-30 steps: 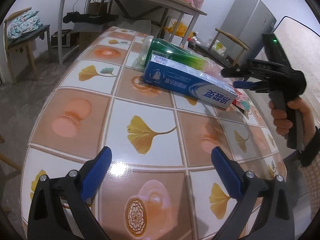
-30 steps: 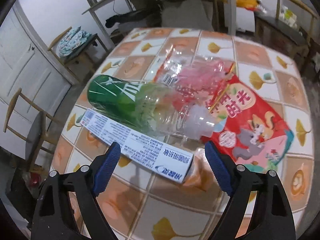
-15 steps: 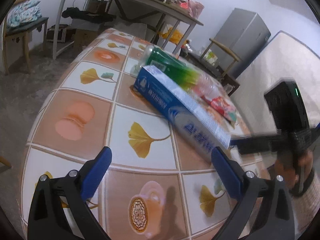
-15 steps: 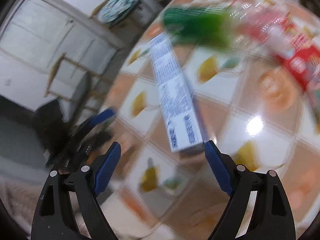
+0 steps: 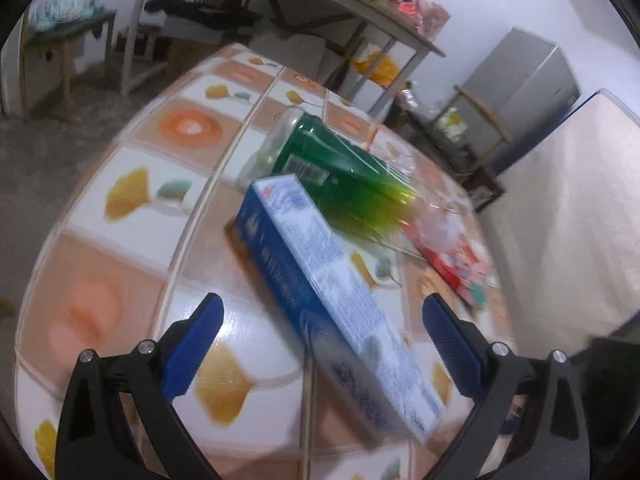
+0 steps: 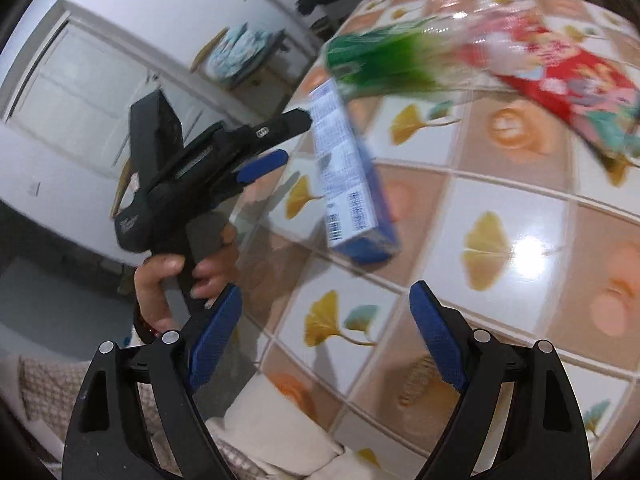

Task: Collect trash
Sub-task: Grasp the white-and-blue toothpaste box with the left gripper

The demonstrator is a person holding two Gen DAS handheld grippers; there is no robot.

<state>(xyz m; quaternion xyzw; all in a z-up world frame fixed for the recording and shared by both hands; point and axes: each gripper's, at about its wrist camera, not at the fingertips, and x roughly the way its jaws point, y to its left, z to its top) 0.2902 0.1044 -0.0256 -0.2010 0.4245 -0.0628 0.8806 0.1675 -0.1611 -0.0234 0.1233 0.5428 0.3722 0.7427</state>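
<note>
A long blue-and-white toothpaste box (image 5: 320, 280) lies on the tiled table (image 5: 120, 208). Behind it lie a green-labelled clear bottle (image 5: 344, 176) and a red snack bag (image 5: 452, 256). My left gripper (image 5: 322, 344) is open. The box's near end runs in between its blue pads without touching them. My right gripper (image 6: 326, 332) hangs open and empty over the table's near edge. In its view the box (image 6: 348, 176), the bottle (image 6: 380, 64) and the bag (image 6: 568, 80) lie ahead. A hand (image 6: 168, 280) holds the left gripper (image 6: 292, 140) just left of the box.
A metal shelf table (image 5: 280, 4), a grey cabinet (image 5: 524, 80) and a wooden chair (image 5: 476, 120) stand behind the table. A pale mattress (image 5: 560, 220) stands at the right. A white door (image 6: 80, 92) and a cushion (image 6: 272, 432) flank the table's near edge.
My left gripper has moved in on the box, which now reaches between its fingers. My right gripper has swung left off the pile toward the table edge. Both stayed open.
</note>
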